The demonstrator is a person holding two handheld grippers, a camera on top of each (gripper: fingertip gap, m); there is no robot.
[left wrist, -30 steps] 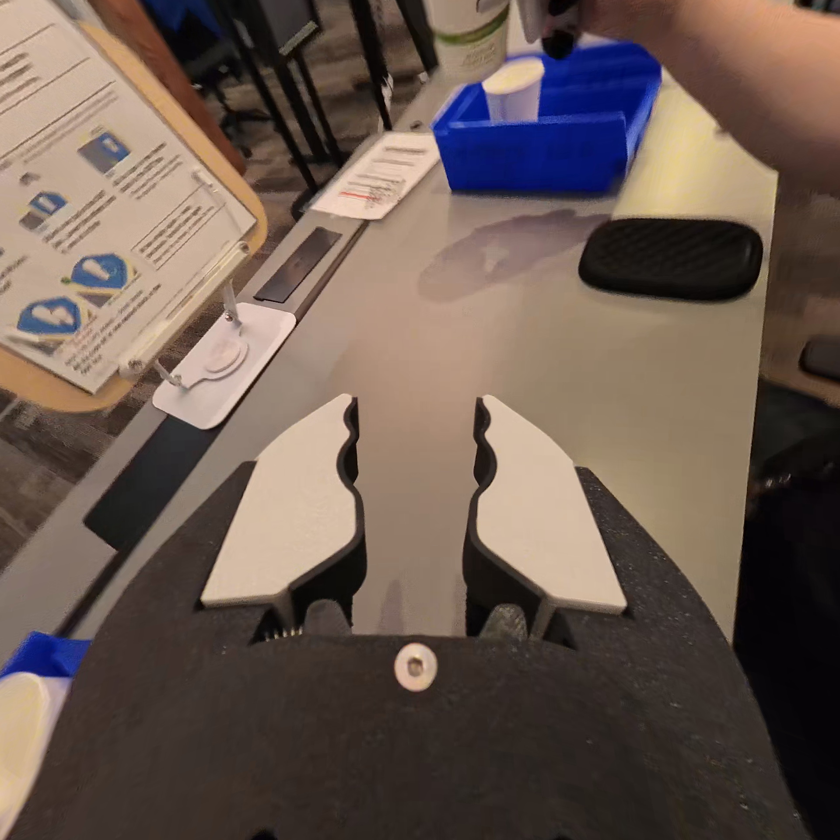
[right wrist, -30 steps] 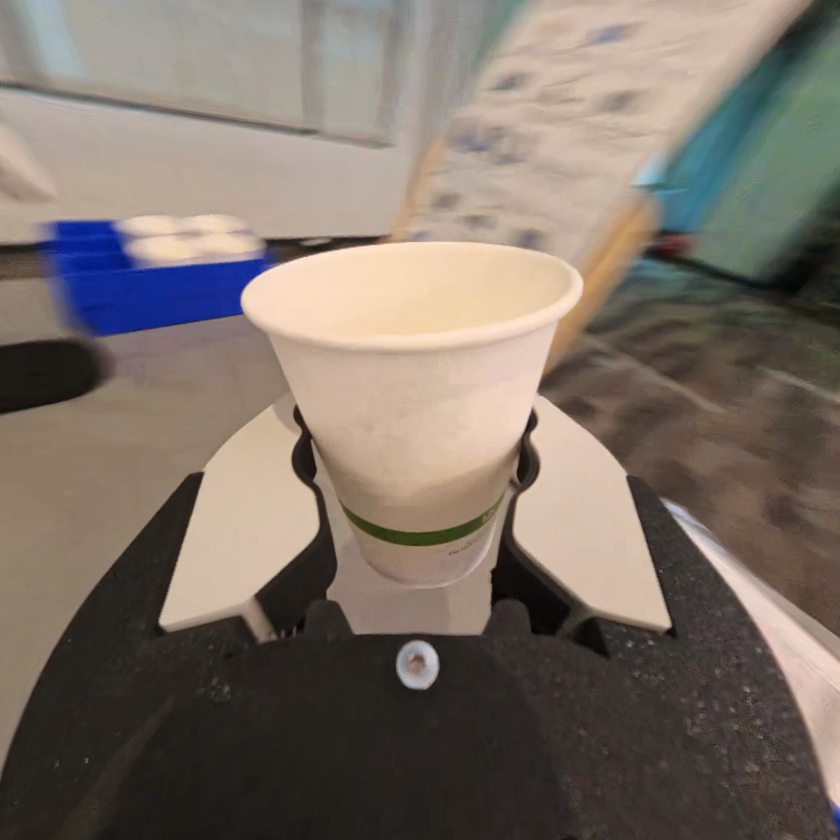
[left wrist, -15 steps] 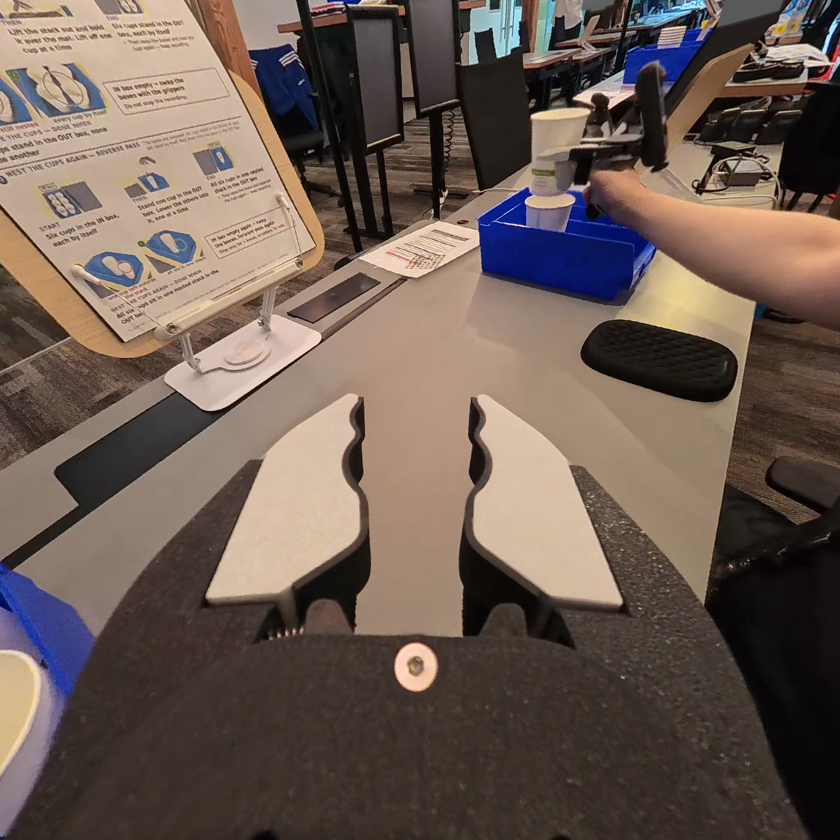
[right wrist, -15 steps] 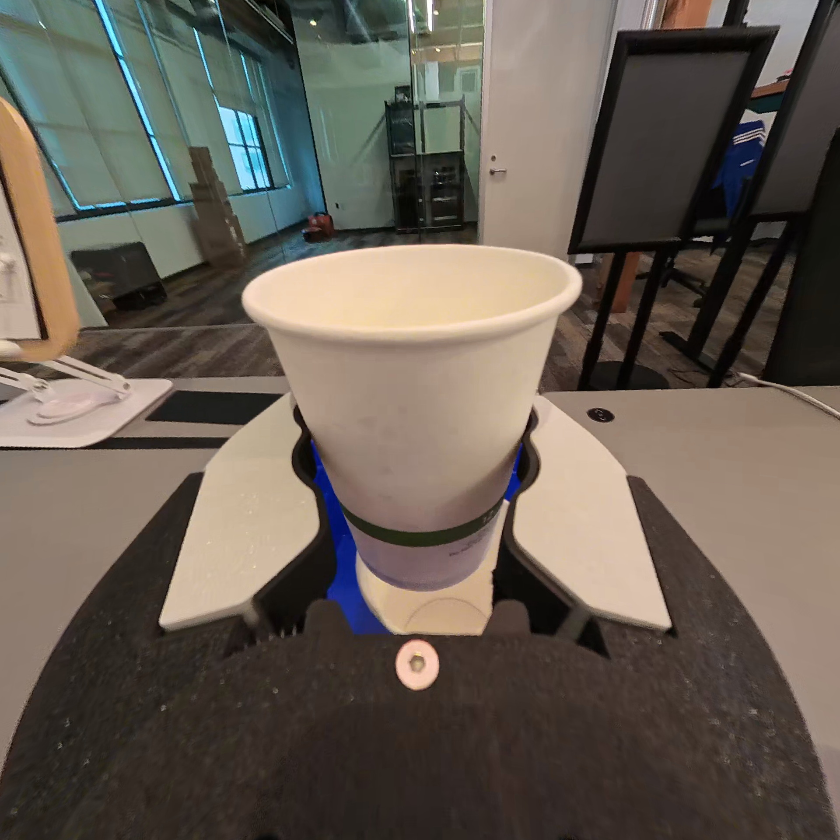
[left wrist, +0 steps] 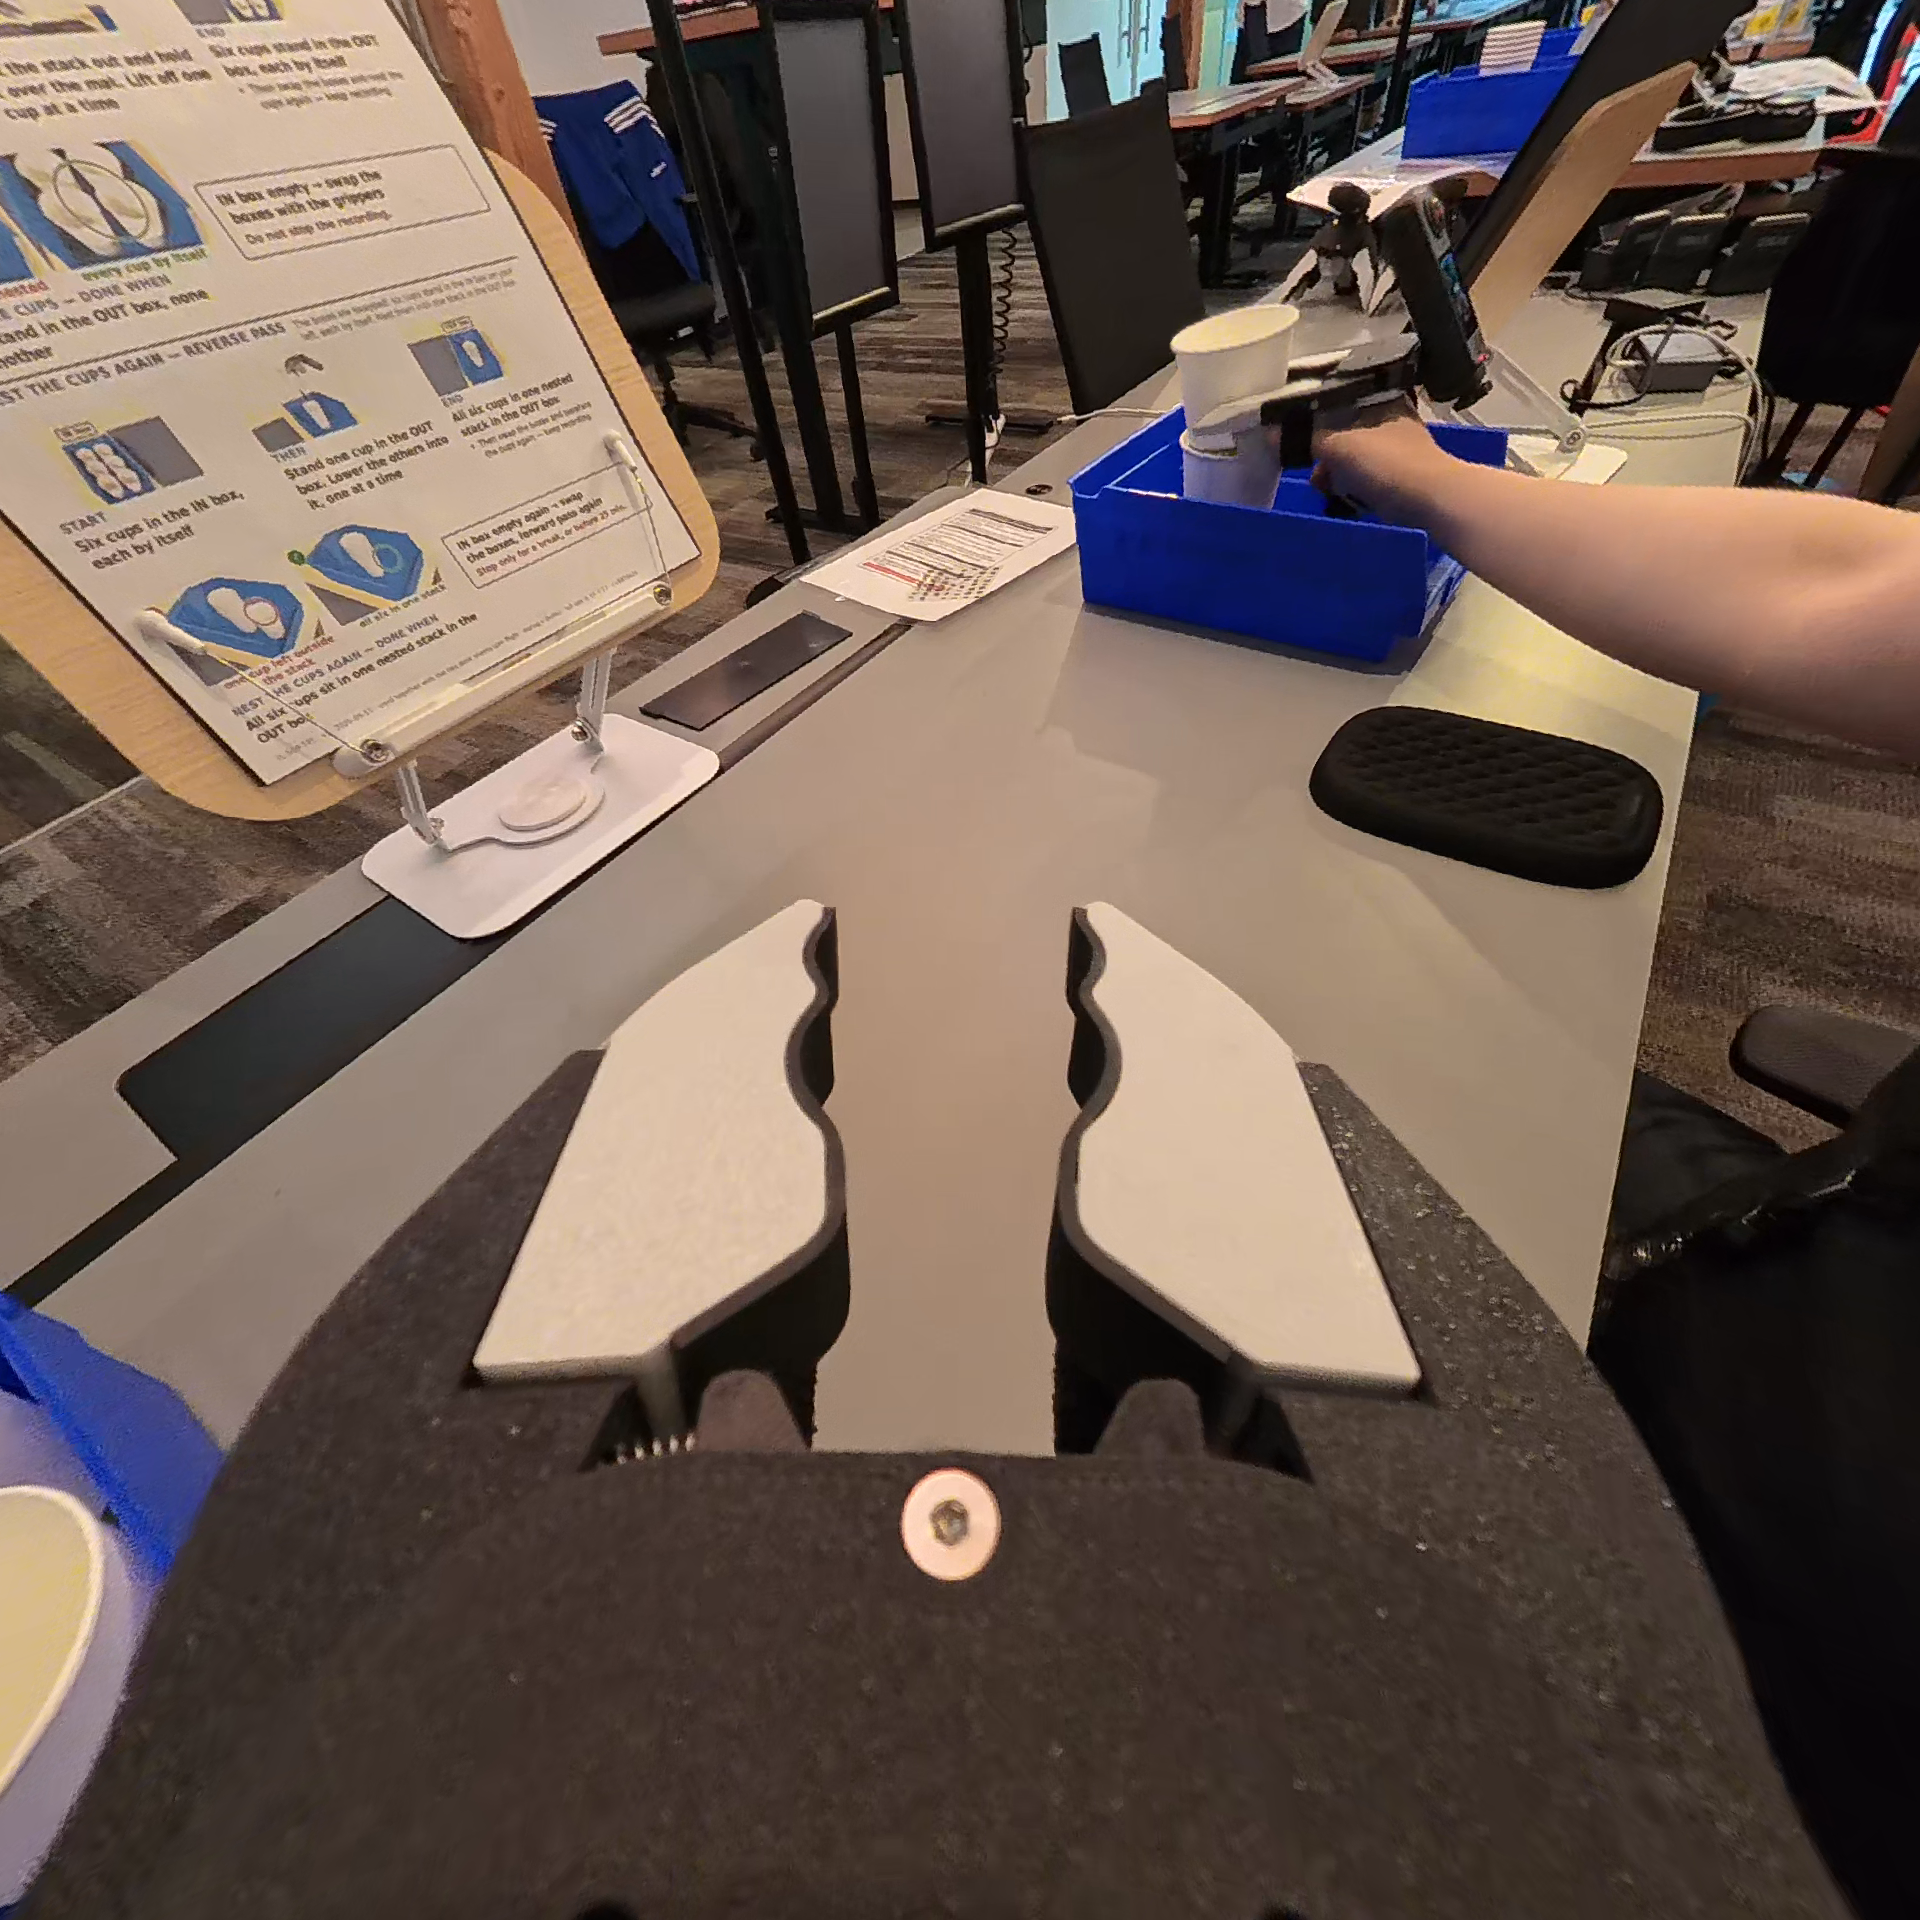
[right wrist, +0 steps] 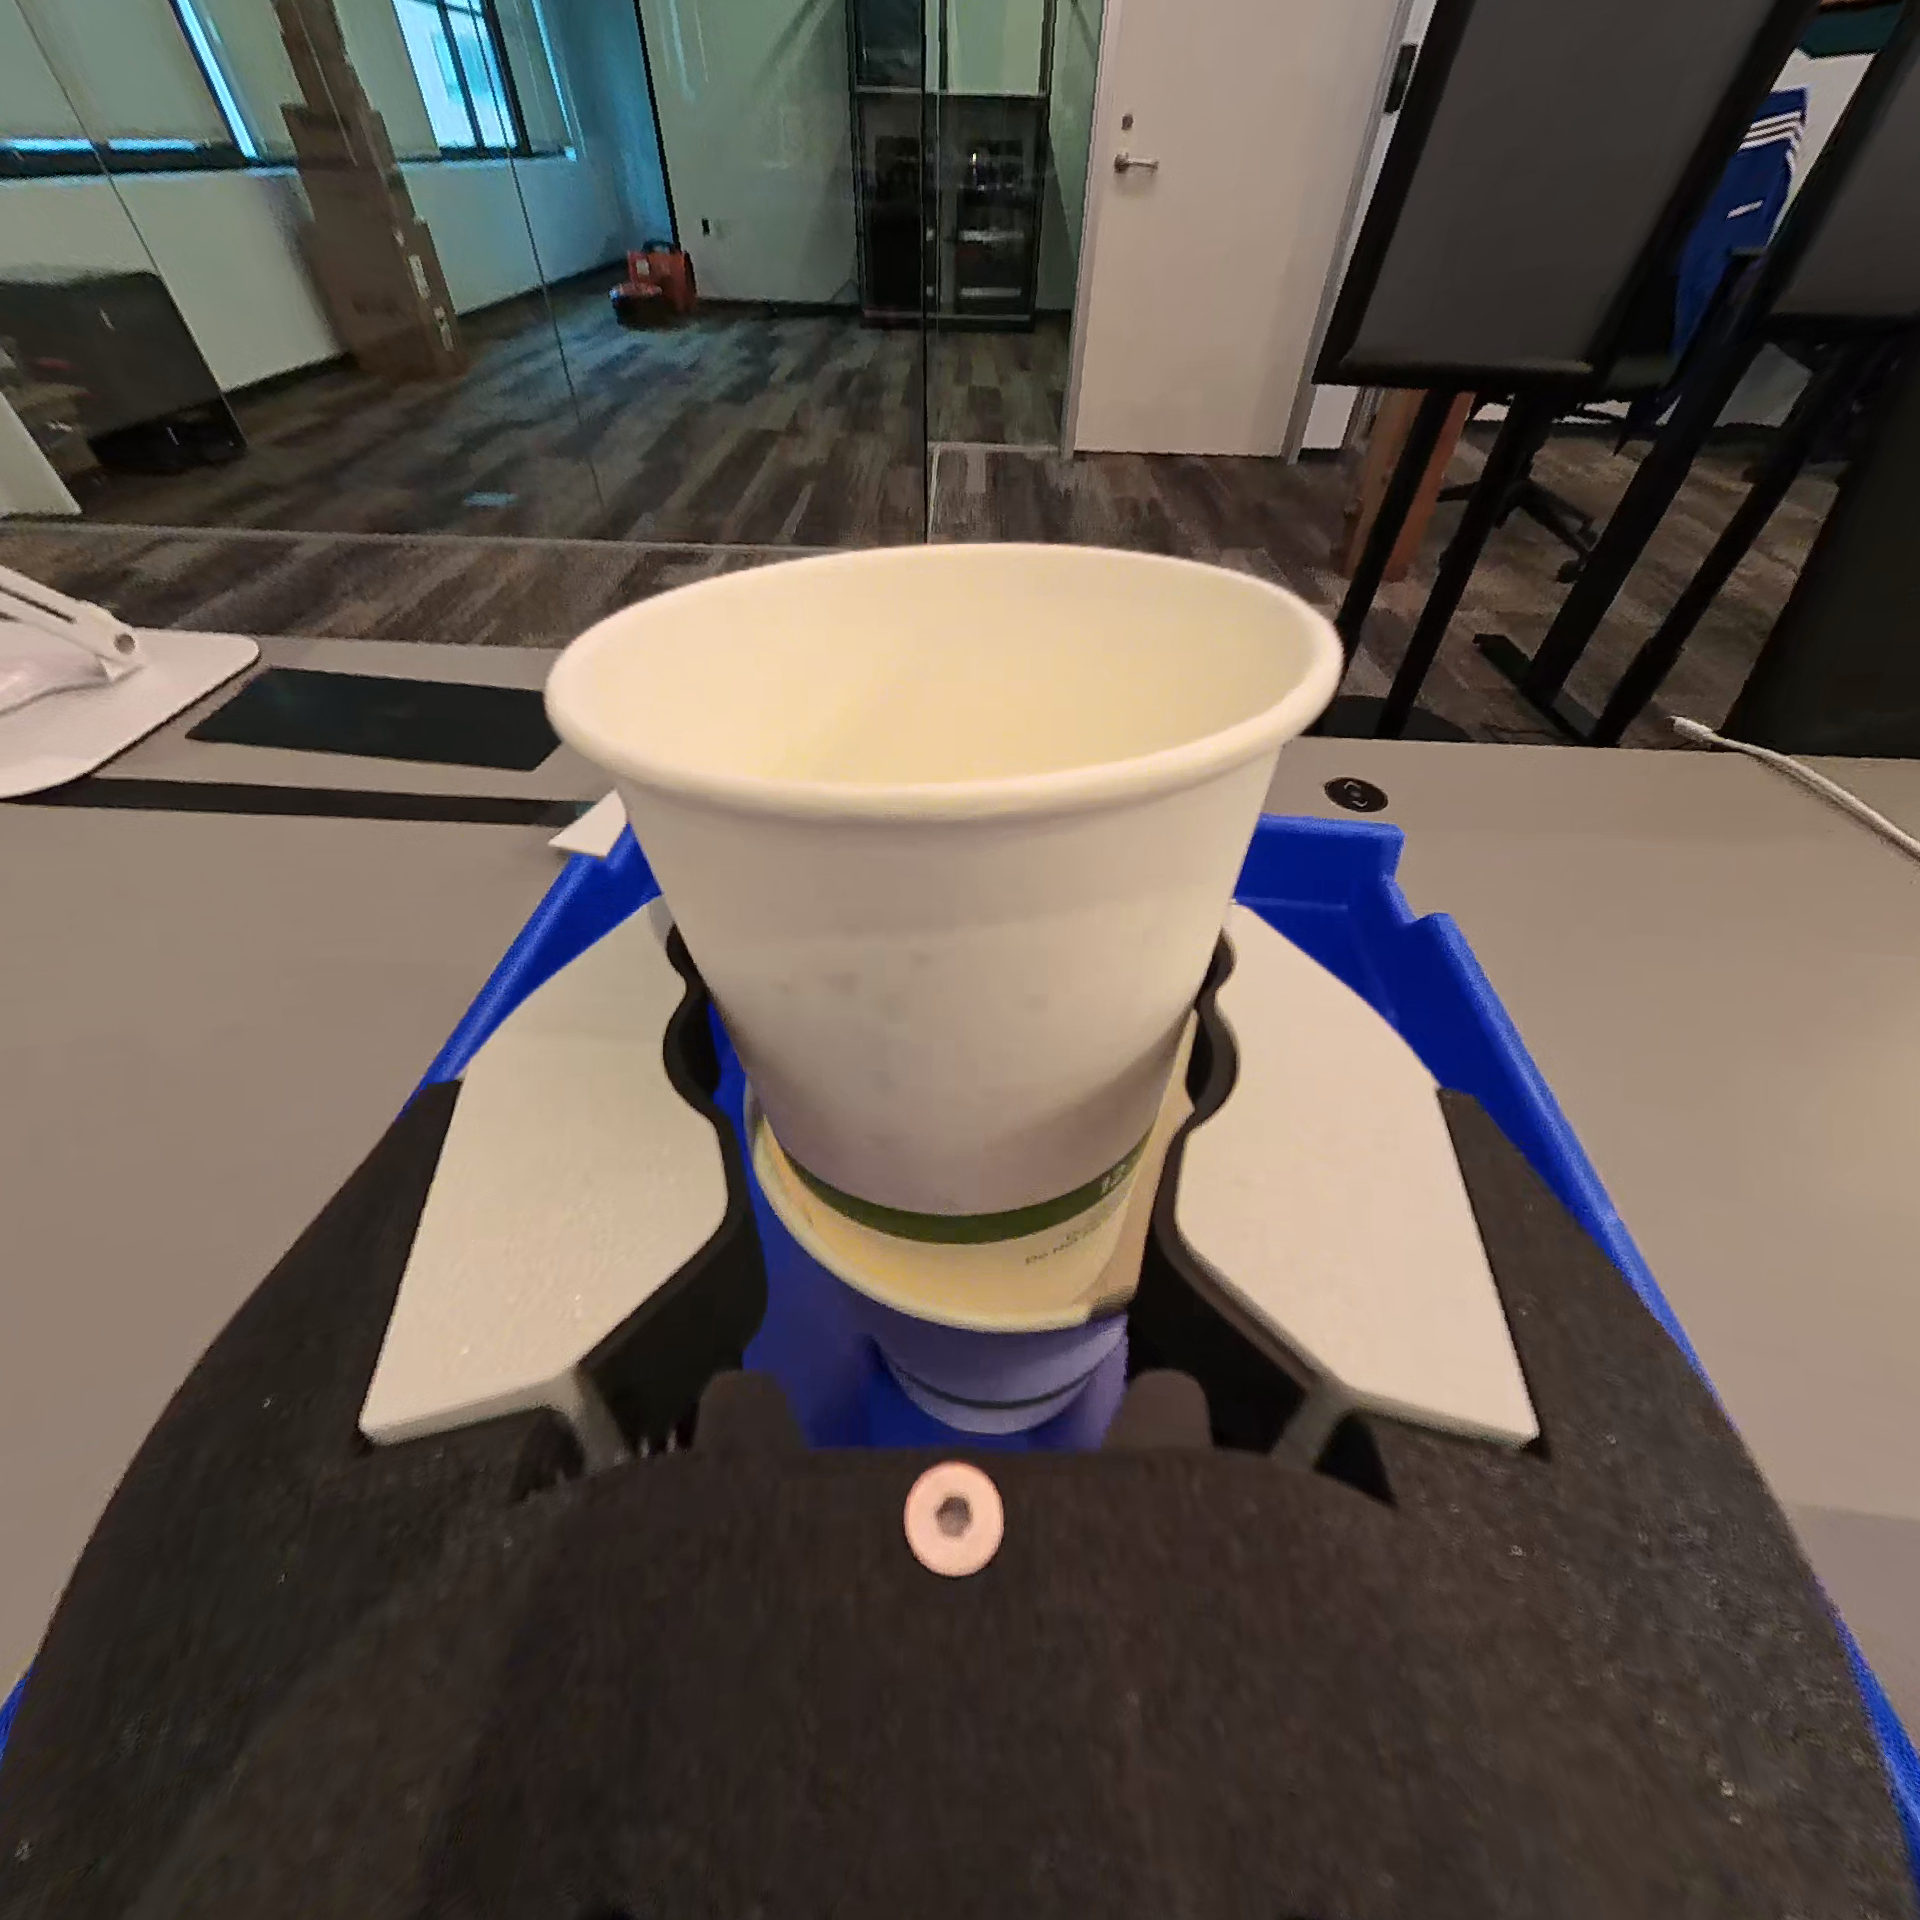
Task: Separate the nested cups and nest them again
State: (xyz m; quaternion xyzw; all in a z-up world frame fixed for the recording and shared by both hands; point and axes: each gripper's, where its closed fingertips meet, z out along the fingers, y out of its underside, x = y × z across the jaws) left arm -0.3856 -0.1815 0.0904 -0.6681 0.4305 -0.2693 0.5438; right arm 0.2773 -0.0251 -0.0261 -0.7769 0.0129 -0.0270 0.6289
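Two grippers — right gripper [right wrist: 951, 1049] clamps green-banded cup [right wrist: 940, 935]; left gripper [left wrist: 948, 1013] apart, empty.

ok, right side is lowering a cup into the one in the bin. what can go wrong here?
1. The held cup looks tilted over the standing cup; its base could catch that rim and tip it.
2. The right hand-held gripper sits low in the blue bin; its fingers may hit the lower rim.
3. Pushed down hard, the pair could jam.
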